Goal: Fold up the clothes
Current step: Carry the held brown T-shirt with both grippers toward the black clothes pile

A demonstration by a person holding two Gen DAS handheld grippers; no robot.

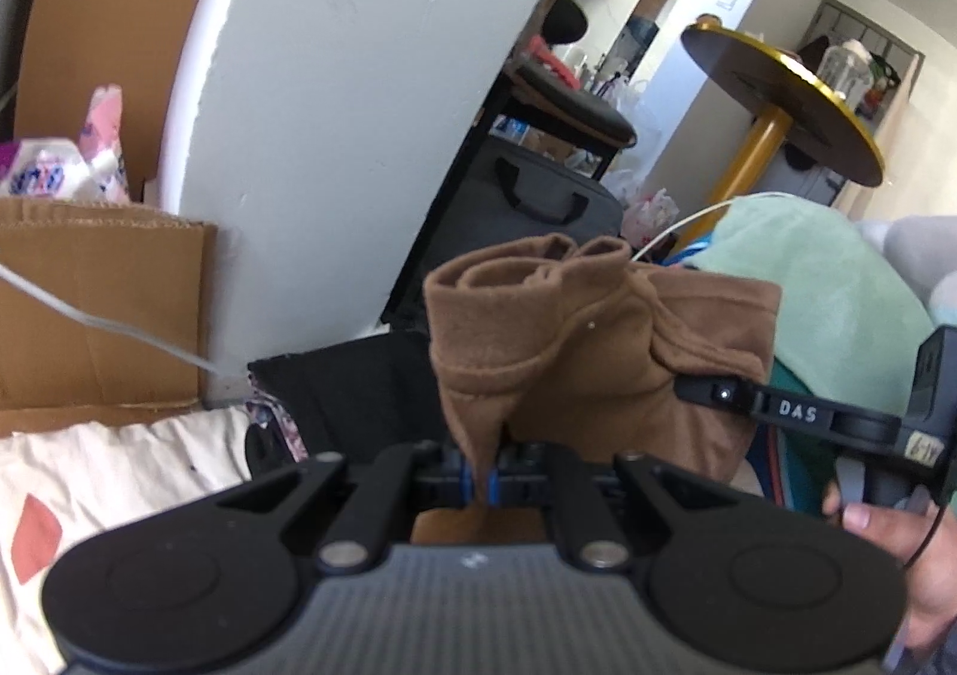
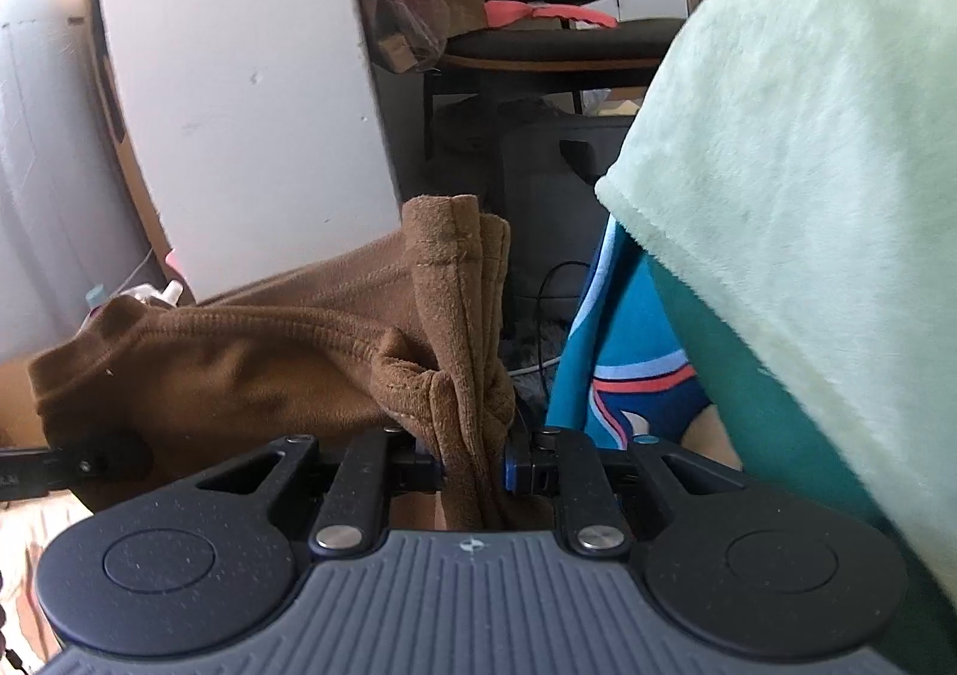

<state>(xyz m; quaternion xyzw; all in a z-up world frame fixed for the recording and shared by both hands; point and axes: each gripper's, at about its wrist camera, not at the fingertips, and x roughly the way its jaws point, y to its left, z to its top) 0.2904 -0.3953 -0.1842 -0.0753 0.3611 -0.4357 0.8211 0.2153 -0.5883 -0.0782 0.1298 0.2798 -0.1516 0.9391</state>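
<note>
Both tools, left tool [image 1: 483, 480] and right tool [image 2: 472, 471], angled downward, pinch the brown garment [image 1: 568, 340].

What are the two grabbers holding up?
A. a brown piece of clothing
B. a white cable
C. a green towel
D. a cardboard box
A: the left gripper and the right gripper are each shut on a bunched part of the brown piece of clothing, which stretches between them.
</note>
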